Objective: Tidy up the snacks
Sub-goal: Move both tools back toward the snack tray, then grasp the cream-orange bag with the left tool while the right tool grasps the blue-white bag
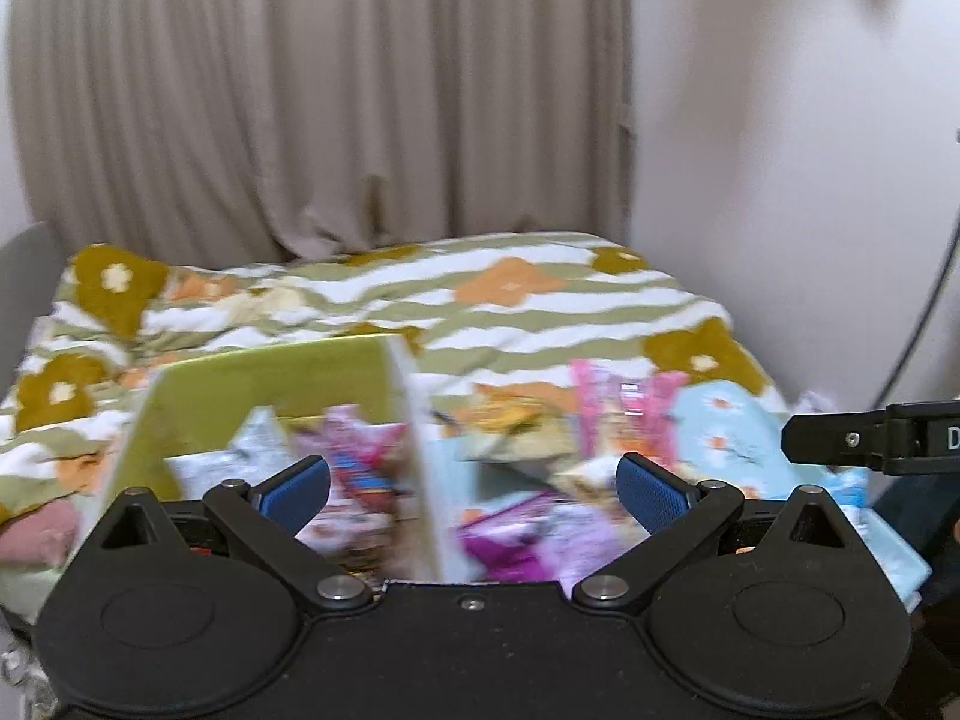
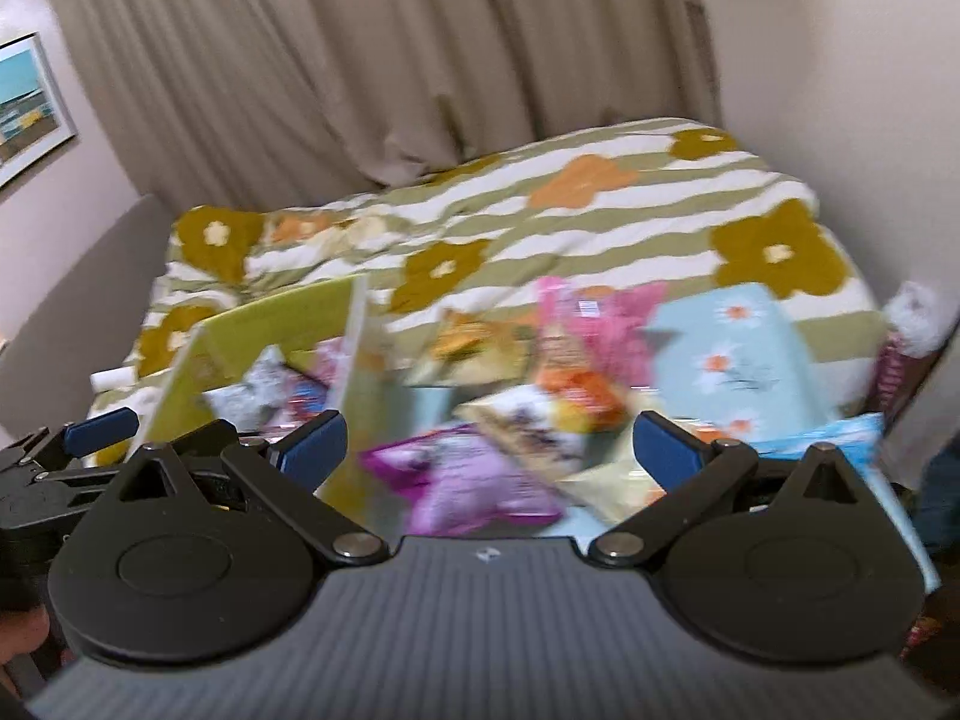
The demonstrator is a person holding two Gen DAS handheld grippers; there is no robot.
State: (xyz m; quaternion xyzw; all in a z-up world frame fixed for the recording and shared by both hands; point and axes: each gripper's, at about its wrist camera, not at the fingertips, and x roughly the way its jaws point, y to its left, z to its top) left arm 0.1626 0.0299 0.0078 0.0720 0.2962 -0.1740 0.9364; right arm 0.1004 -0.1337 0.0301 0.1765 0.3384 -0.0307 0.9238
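Observation:
Both views are blurred. A green box (image 1: 270,378) (image 2: 270,330) stands open on the bed at the left, with several snack packets inside. To its right a pale blue flowered box (image 1: 732,432) (image 2: 732,348) holds a loose pile: a purple packet (image 1: 516,534) (image 2: 474,480), an orange packet (image 2: 576,390) and a pink packet (image 1: 624,408) (image 2: 600,318). My left gripper (image 1: 474,489) is open above the wall between the boxes and holds nothing. My right gripper (image 2: 489,449) is open over the purple packet, also with nothing in it.
A bedspread (image 1: 510,306) (image 2: 540,228) with green stripes and flowers covers the bed. Beige curtains (image 1: 300,90) hang behind it, and a wall (image 1: 780,150) closes the right side. A framed picture (image 2: 24,108) hangs at the left. A grey headboard (image 2: 78,300) runs along the left.

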